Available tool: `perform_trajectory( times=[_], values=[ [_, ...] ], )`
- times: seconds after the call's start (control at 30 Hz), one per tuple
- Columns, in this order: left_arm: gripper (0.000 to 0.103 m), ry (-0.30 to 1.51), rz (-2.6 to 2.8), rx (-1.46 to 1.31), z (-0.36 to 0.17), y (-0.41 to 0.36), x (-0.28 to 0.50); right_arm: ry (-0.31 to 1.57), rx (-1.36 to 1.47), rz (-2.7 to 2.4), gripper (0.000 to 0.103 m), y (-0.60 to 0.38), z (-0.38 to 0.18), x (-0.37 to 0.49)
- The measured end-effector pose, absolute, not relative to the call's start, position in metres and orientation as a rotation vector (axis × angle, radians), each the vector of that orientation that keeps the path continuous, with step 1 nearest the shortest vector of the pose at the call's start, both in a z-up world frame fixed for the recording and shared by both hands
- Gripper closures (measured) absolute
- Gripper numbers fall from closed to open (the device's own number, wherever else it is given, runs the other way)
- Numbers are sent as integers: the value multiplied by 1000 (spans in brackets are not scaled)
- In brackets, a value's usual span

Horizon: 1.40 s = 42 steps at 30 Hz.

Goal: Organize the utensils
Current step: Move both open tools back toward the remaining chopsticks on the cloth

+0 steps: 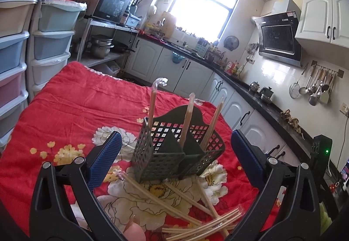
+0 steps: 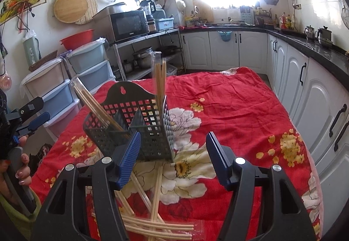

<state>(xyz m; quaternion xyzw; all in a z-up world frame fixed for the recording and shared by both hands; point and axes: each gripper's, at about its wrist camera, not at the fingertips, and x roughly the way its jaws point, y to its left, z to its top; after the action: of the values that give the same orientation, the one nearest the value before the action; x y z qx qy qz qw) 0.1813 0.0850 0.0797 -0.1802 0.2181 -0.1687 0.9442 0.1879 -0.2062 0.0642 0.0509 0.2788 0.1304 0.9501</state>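
A dark perforated utensil basket [image 1: 174,153] with dividers stands on the red flowered cloth [image 1: 76,110]. Three wrapped pairs of chopsticks [image 1: 188,114] stick up out of its compartments. Loose chopsticks [image 1: 174,204] lie crossed on the cloth in front of it. My left gripper [image 1: 176,155] is open, its blue pads [image 1: 106,158] wide apart on the near side of the basket, holding nothing. In the right wrist view the basket [image 2: 135,132] stands ahead and to the left. My right gripper [image 2: 174,160] is open and empty above the loose chopsticks [image 2: 152,214].
A hand [image 2: 21,167] holds the left gripper [image 2: 38,113] at the left edge. Plastic drawer towers [image 1: 50,44] stand off the table's left side. White cabinets [image 2: 316,106] and a dark counter [image 2: 305,42] run along the right. The cloth beyond the basket is bare.
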Motion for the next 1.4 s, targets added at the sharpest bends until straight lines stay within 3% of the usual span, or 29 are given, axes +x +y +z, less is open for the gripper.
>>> perform_trajectory(
  times=[1.4],
  values=[
    [11,747,-343,-350,-15,48,190,805,75,363,43,-216,-16,163]
  ],
)
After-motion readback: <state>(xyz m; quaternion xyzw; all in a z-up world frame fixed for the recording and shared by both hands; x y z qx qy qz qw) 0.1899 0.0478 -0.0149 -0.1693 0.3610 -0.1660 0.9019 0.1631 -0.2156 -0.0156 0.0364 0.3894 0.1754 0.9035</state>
